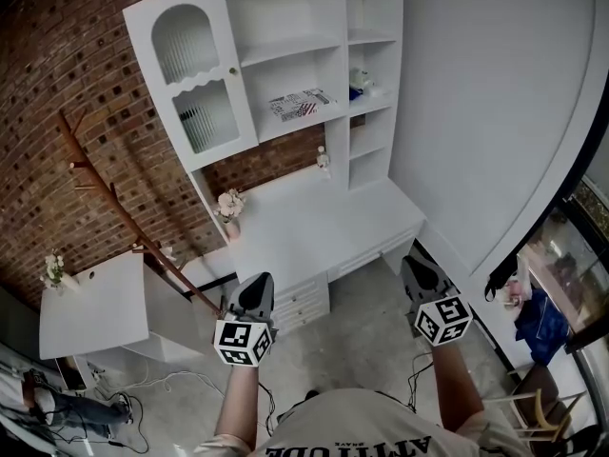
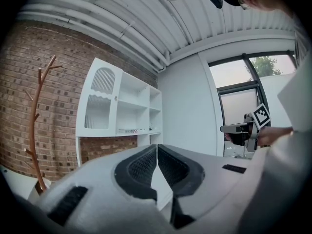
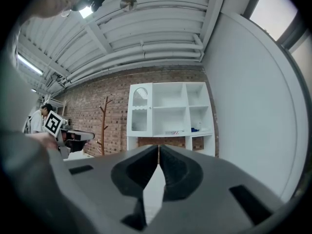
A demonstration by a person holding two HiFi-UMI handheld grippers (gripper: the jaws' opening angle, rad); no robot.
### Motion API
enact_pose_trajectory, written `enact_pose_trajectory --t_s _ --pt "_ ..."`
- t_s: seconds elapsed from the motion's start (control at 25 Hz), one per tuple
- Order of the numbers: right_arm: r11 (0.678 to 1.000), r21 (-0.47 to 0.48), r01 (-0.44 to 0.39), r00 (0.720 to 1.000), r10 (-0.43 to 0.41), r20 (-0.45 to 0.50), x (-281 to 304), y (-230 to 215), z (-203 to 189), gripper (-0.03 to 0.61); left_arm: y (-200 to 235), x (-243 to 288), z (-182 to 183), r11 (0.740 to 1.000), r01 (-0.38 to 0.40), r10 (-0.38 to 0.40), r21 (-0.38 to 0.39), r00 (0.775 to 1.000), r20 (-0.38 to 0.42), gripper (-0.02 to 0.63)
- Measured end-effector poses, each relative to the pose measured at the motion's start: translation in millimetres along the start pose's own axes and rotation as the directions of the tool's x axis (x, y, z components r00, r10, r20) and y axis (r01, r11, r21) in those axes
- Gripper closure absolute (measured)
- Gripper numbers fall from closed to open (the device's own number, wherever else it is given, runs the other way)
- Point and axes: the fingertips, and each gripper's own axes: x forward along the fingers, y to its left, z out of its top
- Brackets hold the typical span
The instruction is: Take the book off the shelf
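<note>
**Both grippers closed and empty, facing the shelf unit from a distance**

Head view, looking steeply down. The left gripper (image 1: 257, 284) and the right gripper (image 1: 419, 265) are held level and side by side above the floor, in front of a white desk (image 1: 314, 227). They are well apart from each other and from the desk's shelf unit (image 1: 290, 53). Each gripper view shows its own jaws pressed together at the tips, with nothing between them.

The book (image 1: 298, 104) lies flat on the lower of the two wide open shelves. It sits to the right of the cabinet door (image 1: 190, 74) with its arched ribbed panes. A blue object (image 1: 357, 91) sits at the same level in the narrow right-hand column. In the right gripper view the book (image 3: 171, 132) appears as a thin strip on that shelf, above the closed jaws.

A brick wall (image 1: 57, 112) backs the furniture. A wooden coat stand (image 1: 114, 208) leans to the left of the desk, and a small vase of flowers (image 1: 230, 205) stands on the desk's left end.
</note>
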Motion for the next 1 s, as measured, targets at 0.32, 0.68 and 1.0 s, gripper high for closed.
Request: enact_pose_trajectory --t_s 0.32,0.68,1.0 --pt "1.0 0.026 -0.003 1.0 0.003 -0.013 -13.7 -23.9 -10.8 0.546 -26.0 6.8 -7.5 1.0 -0.014 0.014 -0.005 1.0 -0.016 0.586" --pt "0.998 0.046 -0.033 0.999 0.035 -0.041 -27.4 -52.0 -23.6 0.546 -59.3 12.5 -15.0 0.999 -0.046 0.046 -0.024 0.999 -0.026 0.586" --pt "0.996 0.073 -0.045 0.998 0.049 -0.048 -33.1 -74.4 -38.0 0.546 -81.6 23.4 -25.7 0.998 -0.051 0.05 -0.028 0.998 -0.041 0.586"
